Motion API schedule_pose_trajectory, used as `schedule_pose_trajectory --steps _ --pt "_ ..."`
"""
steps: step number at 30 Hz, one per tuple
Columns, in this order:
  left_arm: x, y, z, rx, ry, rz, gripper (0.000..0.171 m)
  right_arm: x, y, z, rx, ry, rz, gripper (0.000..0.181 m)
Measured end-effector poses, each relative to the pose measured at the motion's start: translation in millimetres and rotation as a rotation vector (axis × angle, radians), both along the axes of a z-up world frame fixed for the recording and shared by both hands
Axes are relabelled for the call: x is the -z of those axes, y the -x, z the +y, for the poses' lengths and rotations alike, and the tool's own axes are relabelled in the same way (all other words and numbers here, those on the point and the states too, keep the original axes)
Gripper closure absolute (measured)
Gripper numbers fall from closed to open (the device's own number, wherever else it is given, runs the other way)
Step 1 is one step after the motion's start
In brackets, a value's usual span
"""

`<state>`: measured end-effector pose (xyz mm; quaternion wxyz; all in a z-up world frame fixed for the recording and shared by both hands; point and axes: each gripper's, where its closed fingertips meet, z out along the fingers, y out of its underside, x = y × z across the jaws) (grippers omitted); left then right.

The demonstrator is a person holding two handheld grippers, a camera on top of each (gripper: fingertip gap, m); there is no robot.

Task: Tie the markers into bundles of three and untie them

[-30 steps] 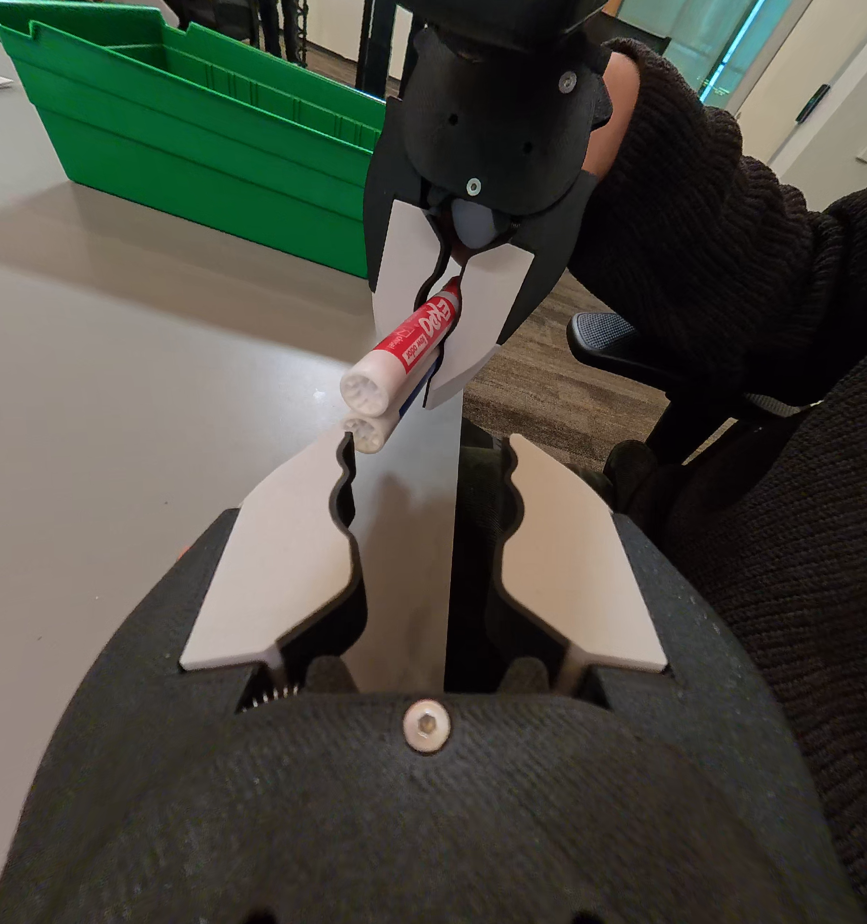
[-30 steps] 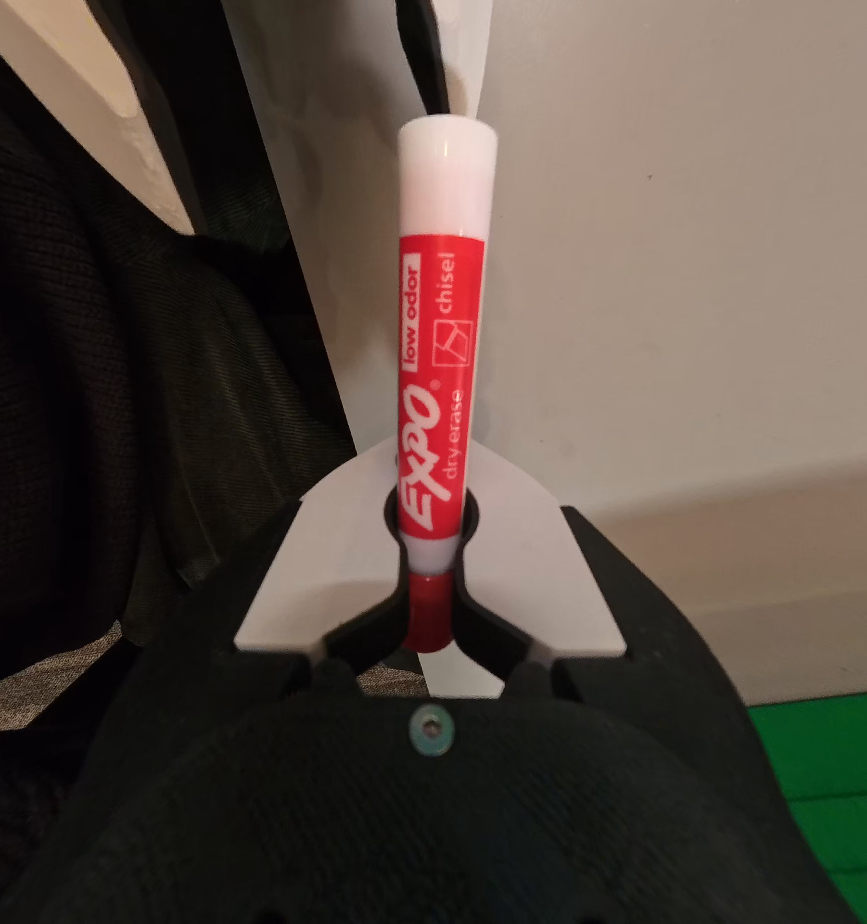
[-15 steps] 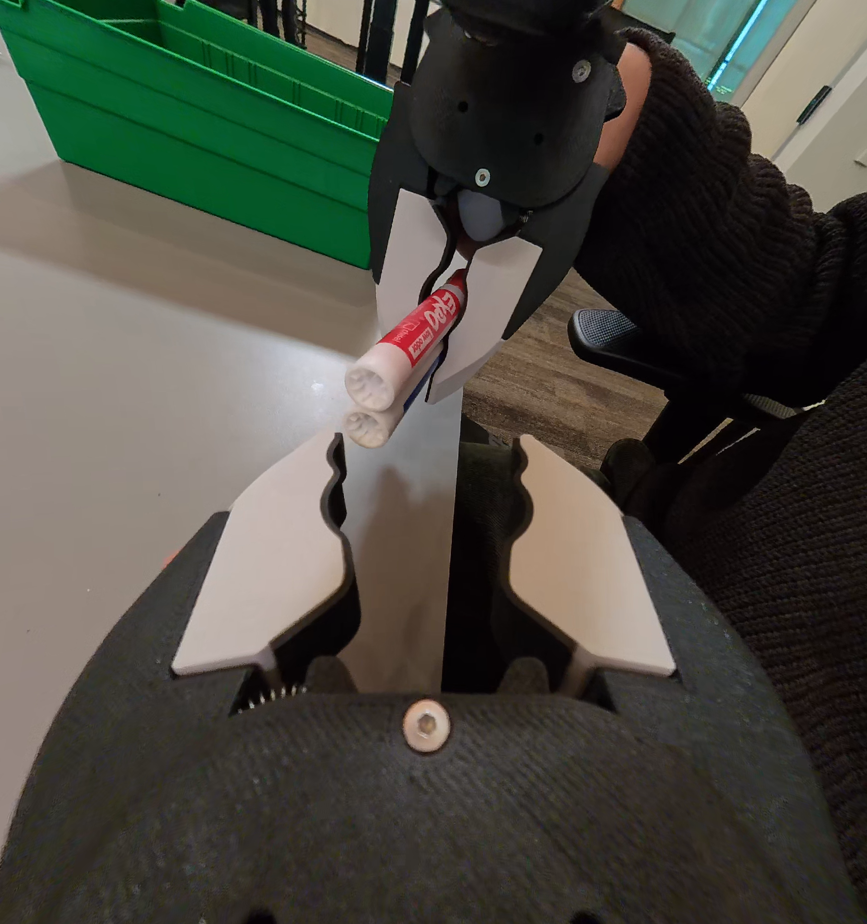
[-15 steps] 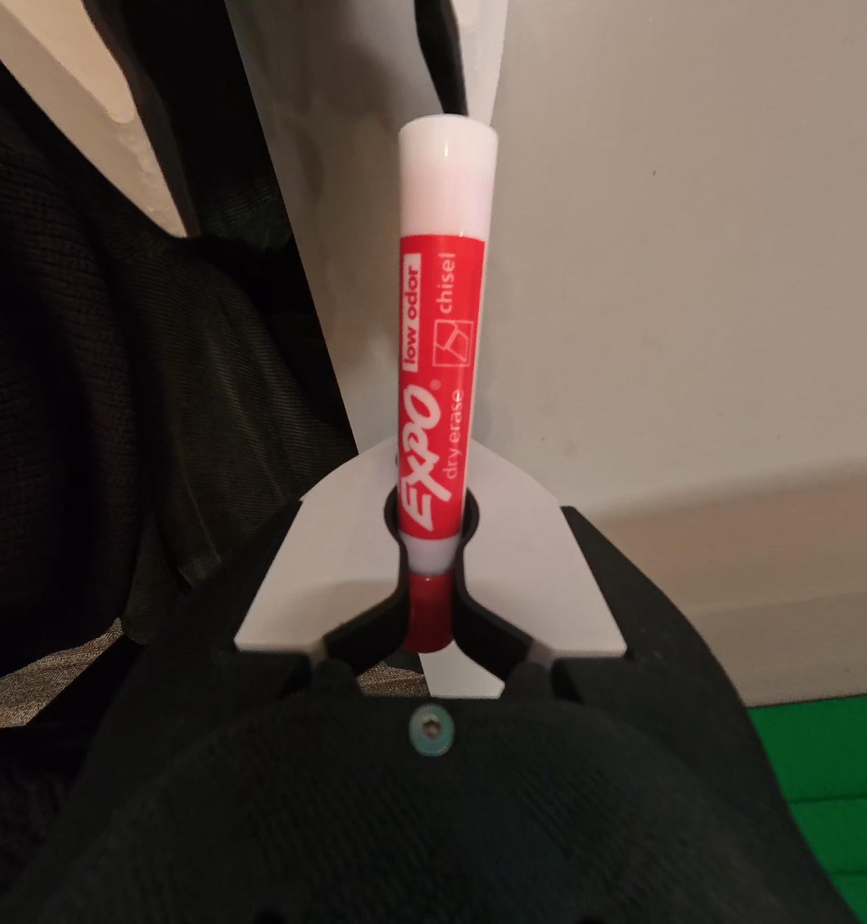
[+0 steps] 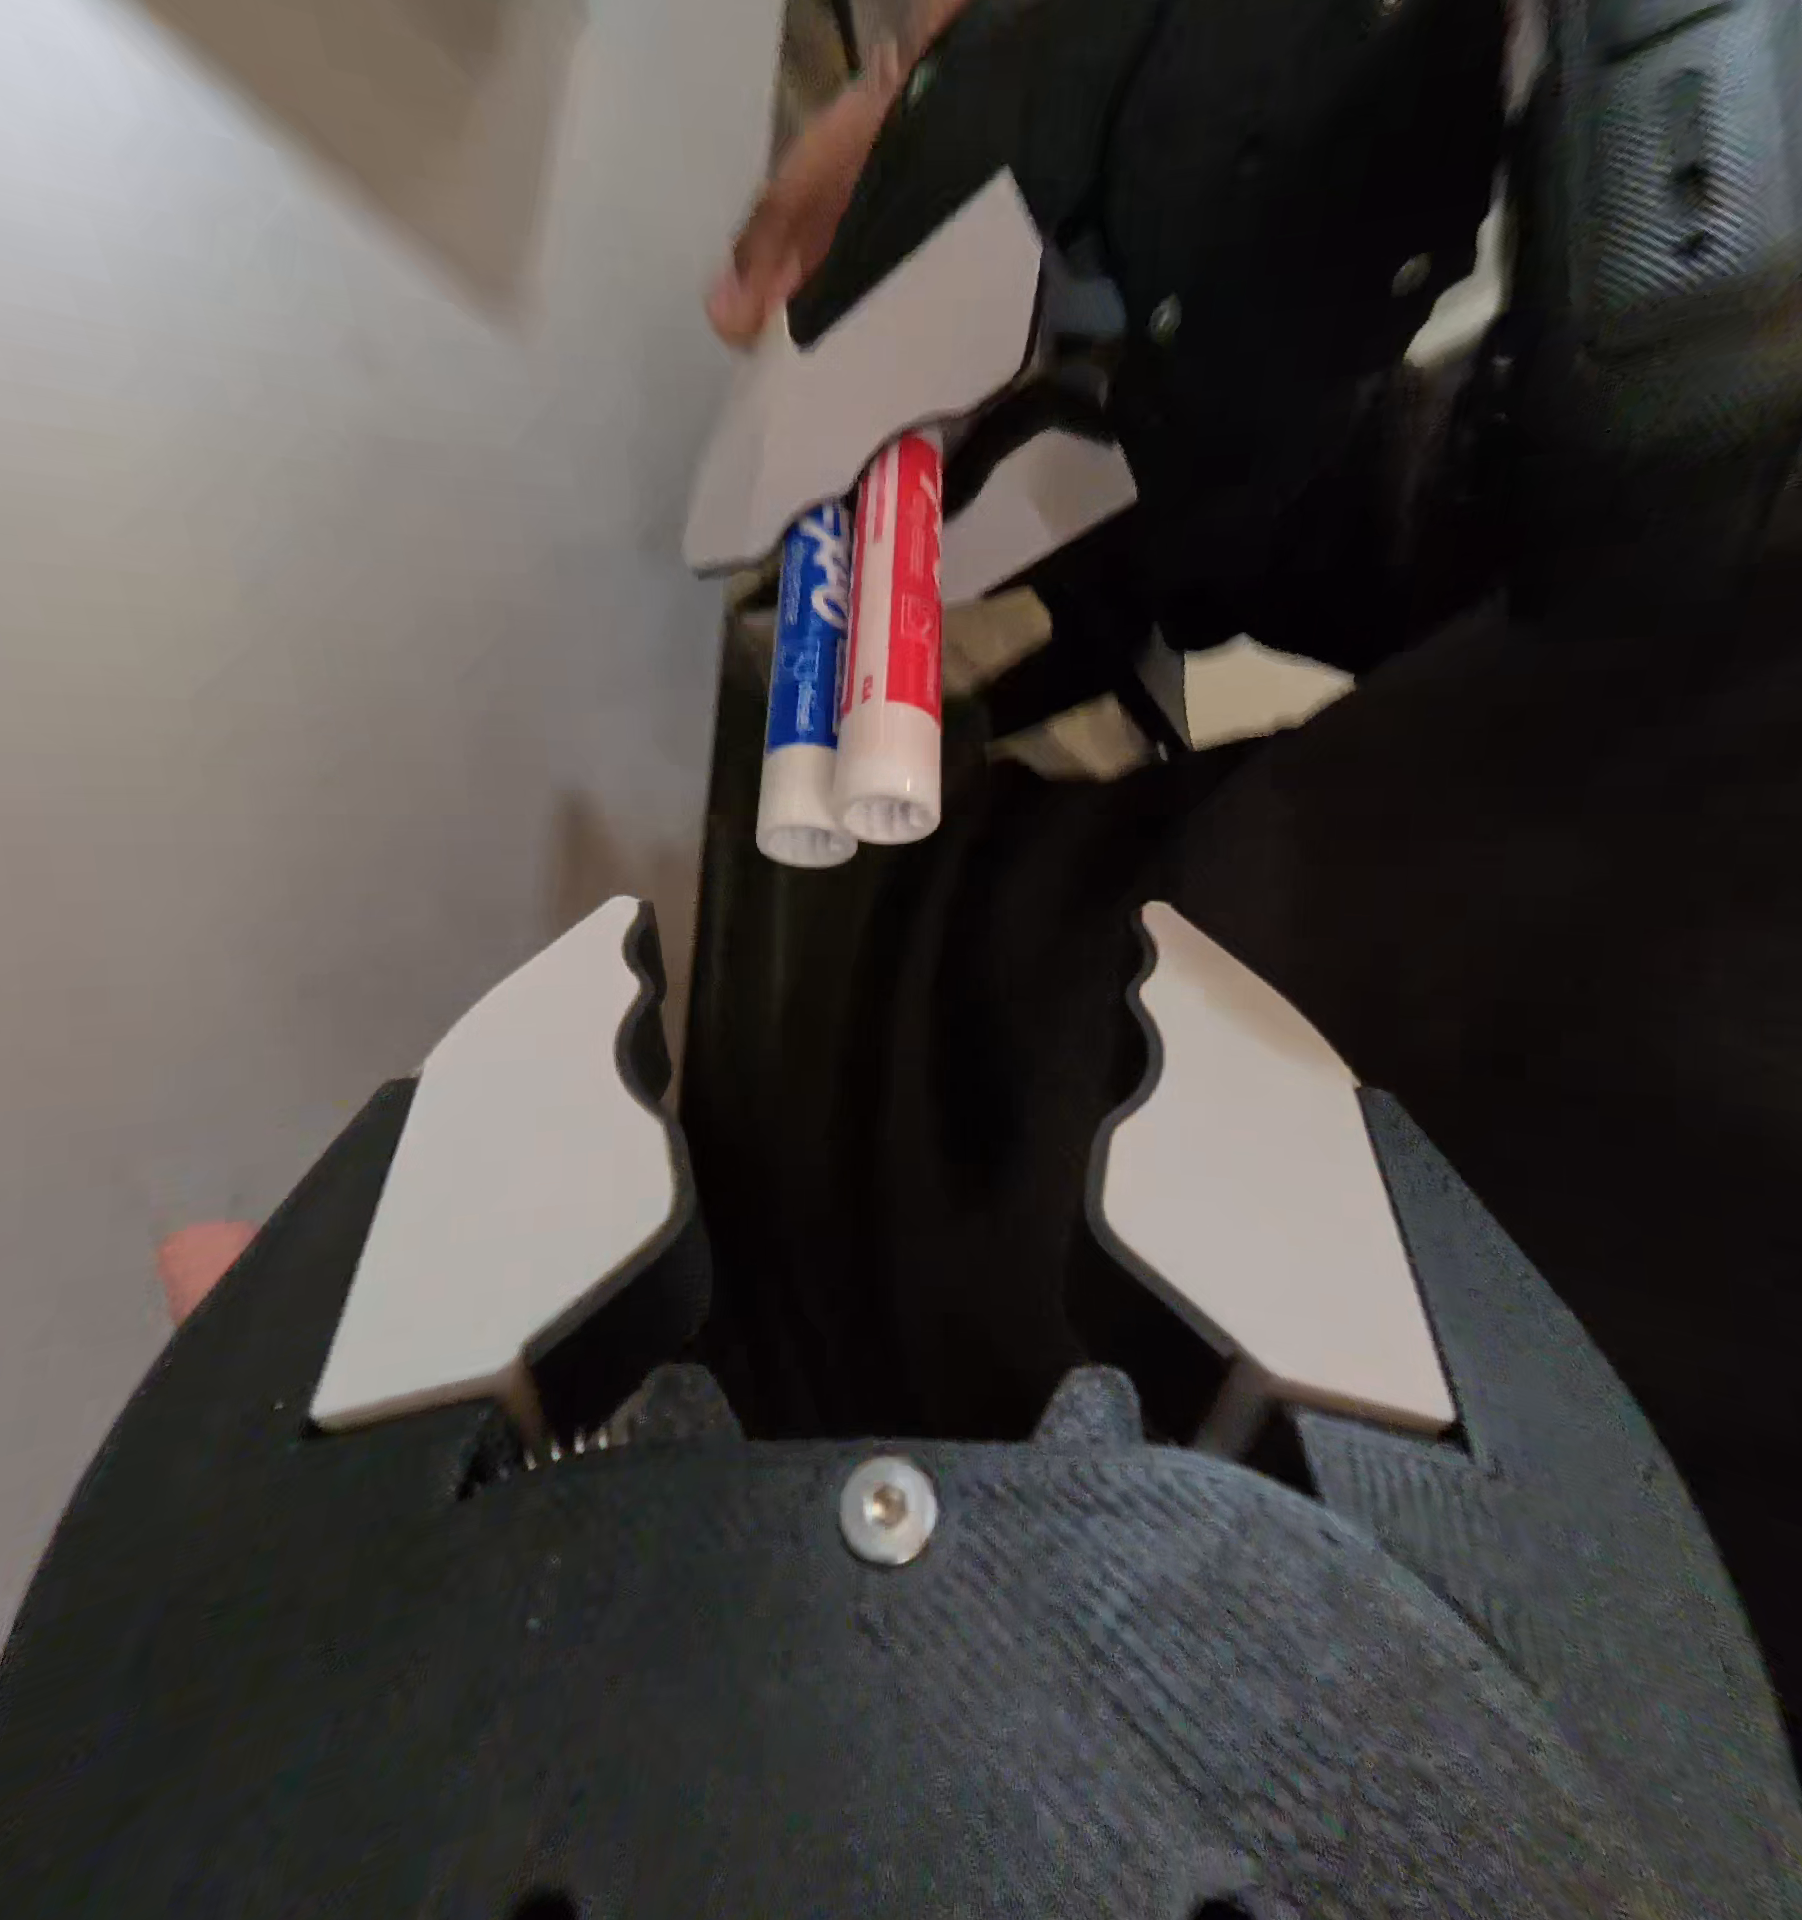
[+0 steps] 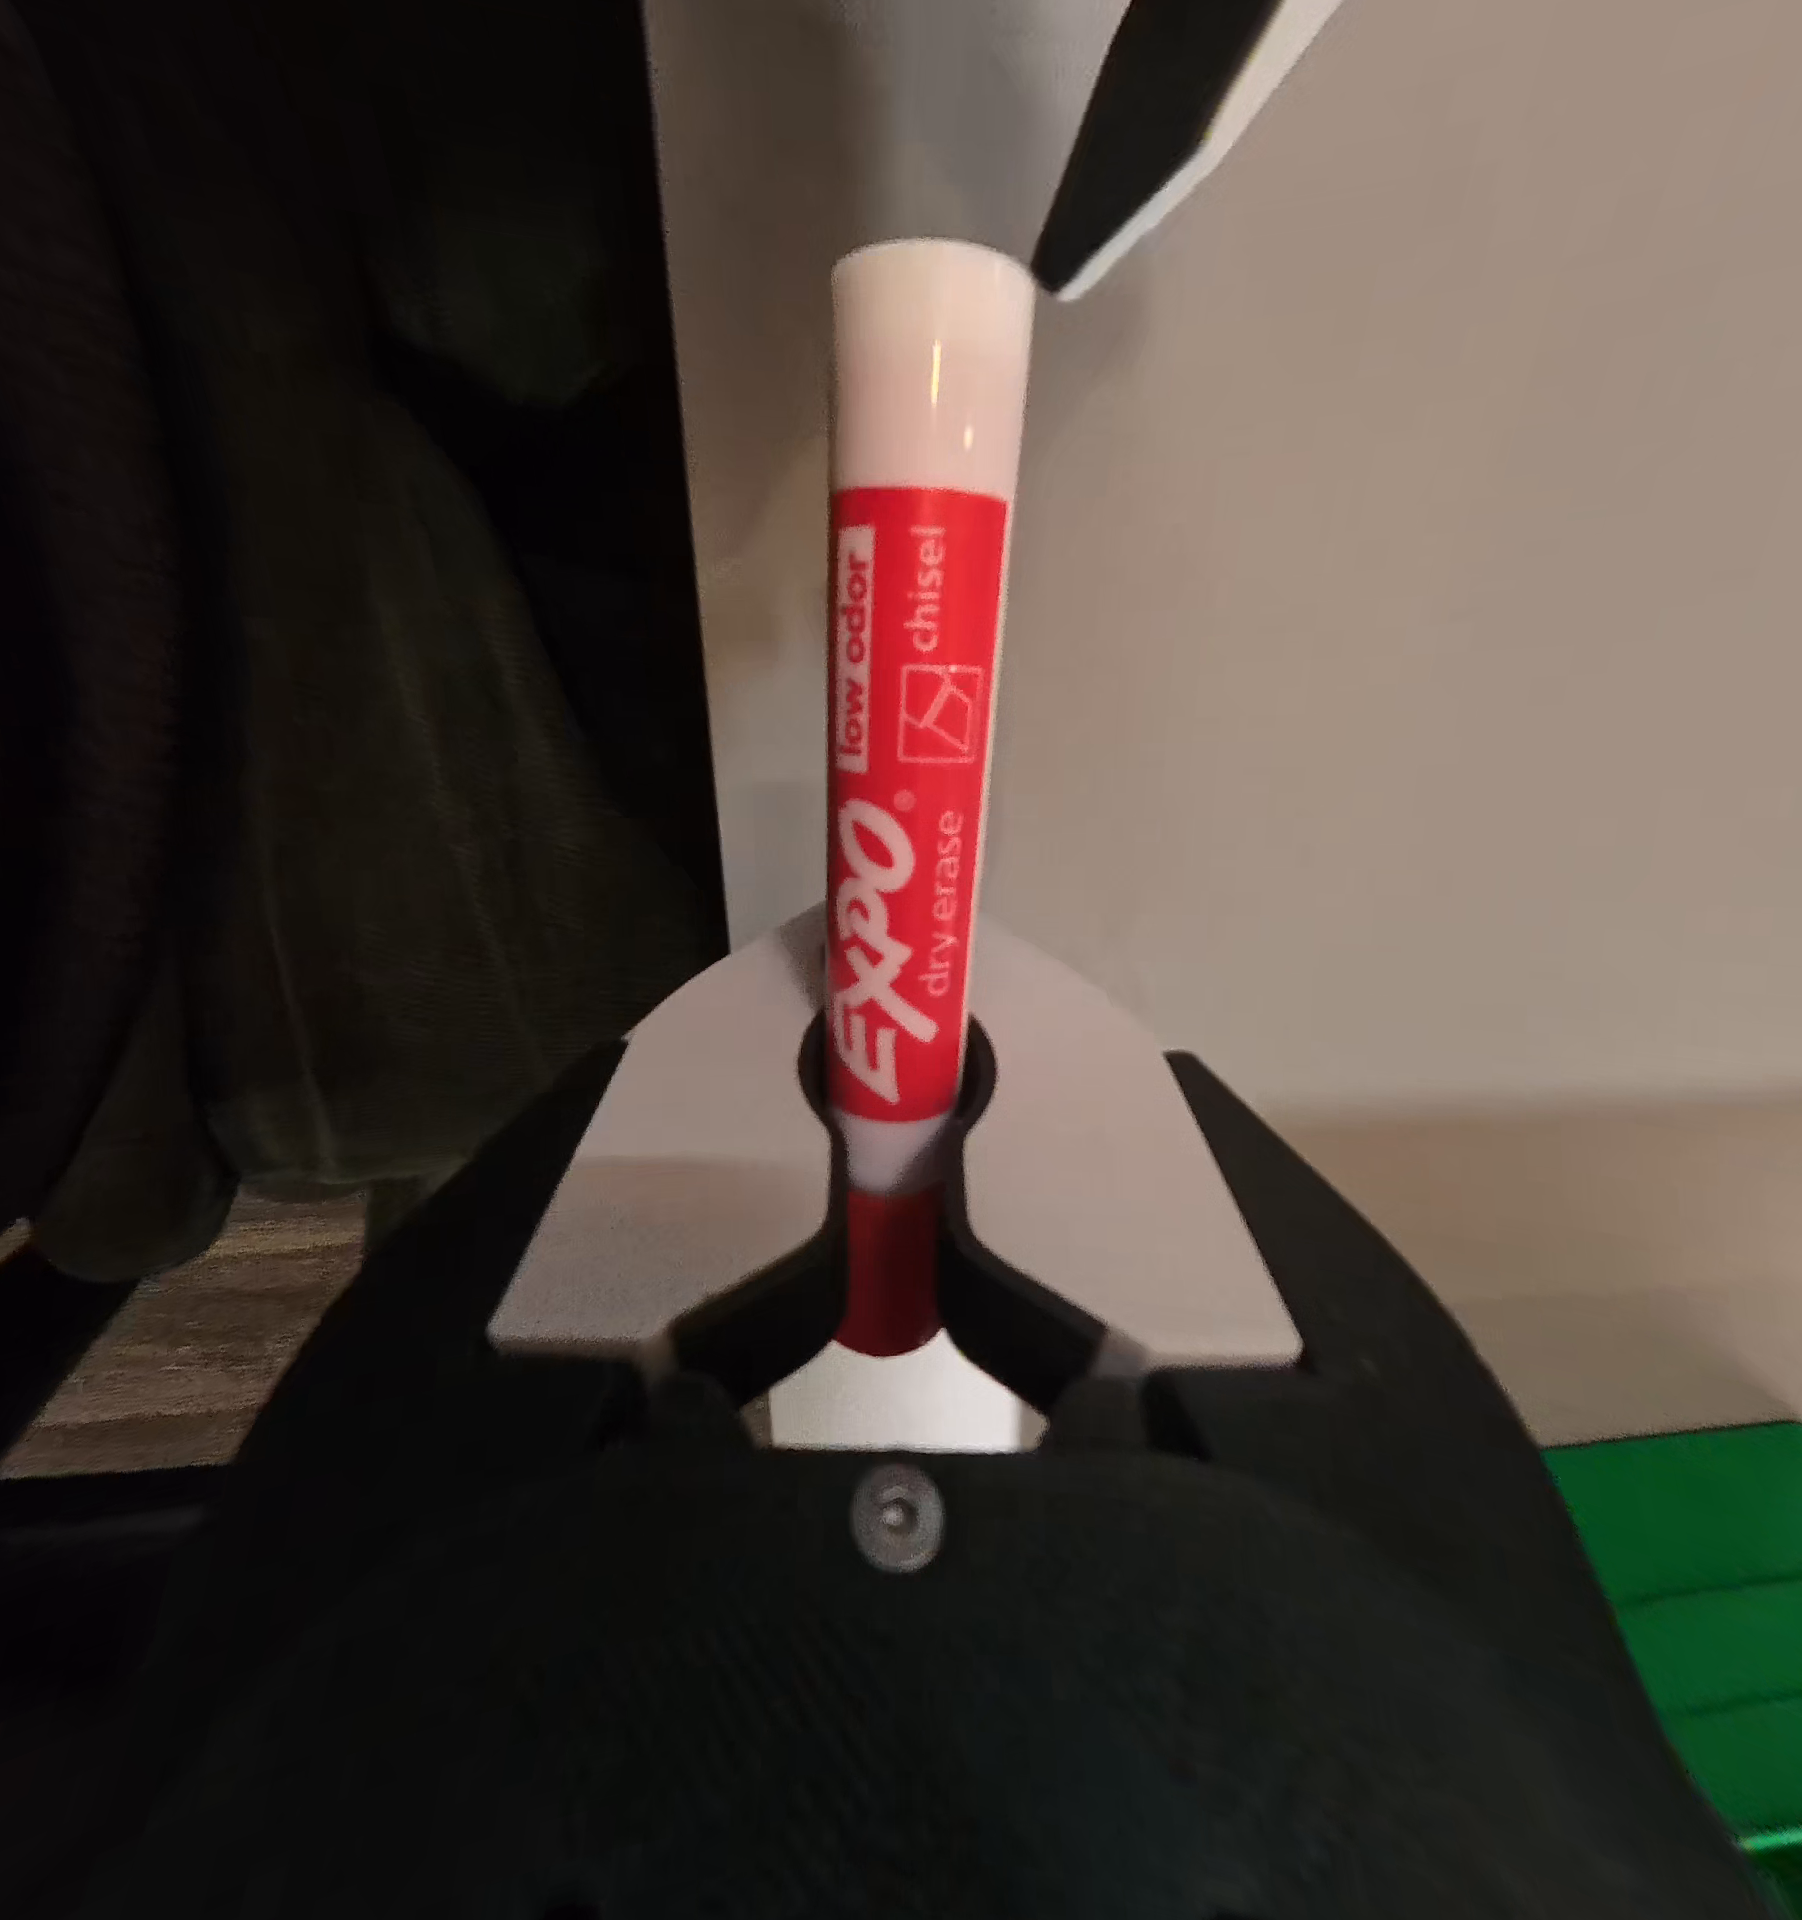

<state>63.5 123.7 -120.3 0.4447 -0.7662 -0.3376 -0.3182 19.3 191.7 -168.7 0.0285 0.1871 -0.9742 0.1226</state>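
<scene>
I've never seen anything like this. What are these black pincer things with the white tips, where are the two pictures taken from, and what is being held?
There is no robot here: a person holds a hand-operated tool in each hand, and each one carries a camera looking forward along its two white fingers.

The left wrist view looks out from the left tool. Its fingers stand wide apart with nothing between them. Ahead of it you see the right tool from outside, gripping two markers side by side: a red marker and a blue marker.

The right wrist view looks out from that second tool. Its fingers are closed around the red marker, which sticks out ahead; the blue one is hidden here.

Beneath lies a pale table, with a green bin at the corner. The dark fabric is the person's clothing.
</scene>
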Motion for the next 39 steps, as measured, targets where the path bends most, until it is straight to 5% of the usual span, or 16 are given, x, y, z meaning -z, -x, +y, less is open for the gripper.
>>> schedule_pose_trajectory --steps 3,8,14,24,39 --pt "6.3 -19.1 1.0 0.184 0.123 -0.142 0.086 -2.9 -7.4 -4.6 -0.061 0.016 0.019 0.167" --pt "-6.2 -37.7 22.0 0.456 0.126 -0.472 0.083 -8.1 -6.0 -5.3 -0.143 -0.028 -0.058 0.167" --pt "-9.6 -21.0 41.6 0.548 0.103 -0.704 0.079 -15.9 10.8 -13.3 -0.187 -0.009 -0.106 0.167" --pt "-24.2 -38.8 46.1 0.664 0.041 -0.793 0.088 -17.9 -0.8 -15.9 -0.213 0.011 -0.141 0.167" --pt "-22.3 -40.8 44.4 0.608 -0.038 -0.803 0.107 -16.3 -23.0 -22.8 -0.248 -0.023 -0.122 0.168"
